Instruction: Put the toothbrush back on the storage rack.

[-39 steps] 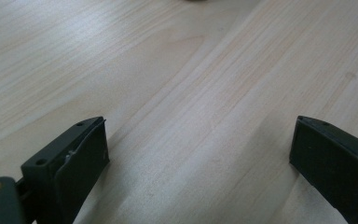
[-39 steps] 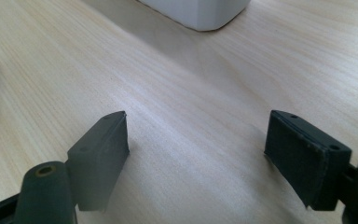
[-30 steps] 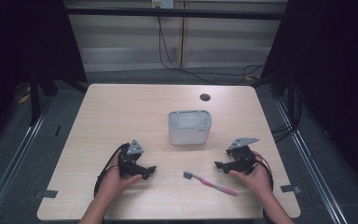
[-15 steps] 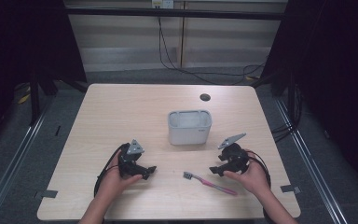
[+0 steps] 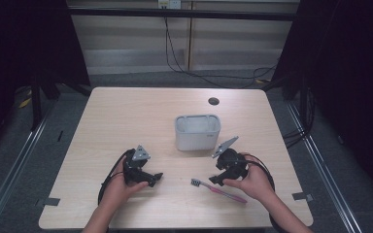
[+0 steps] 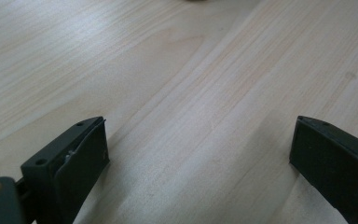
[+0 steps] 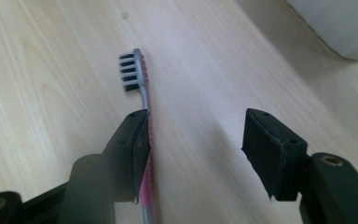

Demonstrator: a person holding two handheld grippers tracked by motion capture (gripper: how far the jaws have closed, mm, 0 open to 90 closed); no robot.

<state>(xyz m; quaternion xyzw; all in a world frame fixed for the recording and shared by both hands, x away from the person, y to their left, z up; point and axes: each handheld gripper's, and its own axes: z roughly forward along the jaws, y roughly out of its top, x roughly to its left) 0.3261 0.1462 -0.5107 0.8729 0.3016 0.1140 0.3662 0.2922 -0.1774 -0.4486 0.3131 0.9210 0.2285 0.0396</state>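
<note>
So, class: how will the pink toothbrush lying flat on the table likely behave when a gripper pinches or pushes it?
The toothbrush looks thin and probably light, so a push would likely slide or spin it on the smooth wooden table. Its narrow handle looks stiff, but lying flat it offers little height, so the open right gripper could slip off. It seems unlikely to roll.

I find no legible text, label, brand, number or sign anywhere: nothing readable on the tabletop (image 5: 126,121), the white container (image 5: 197,132), the toothbrush (image 7: 140,79), or my own jaws.
</note>
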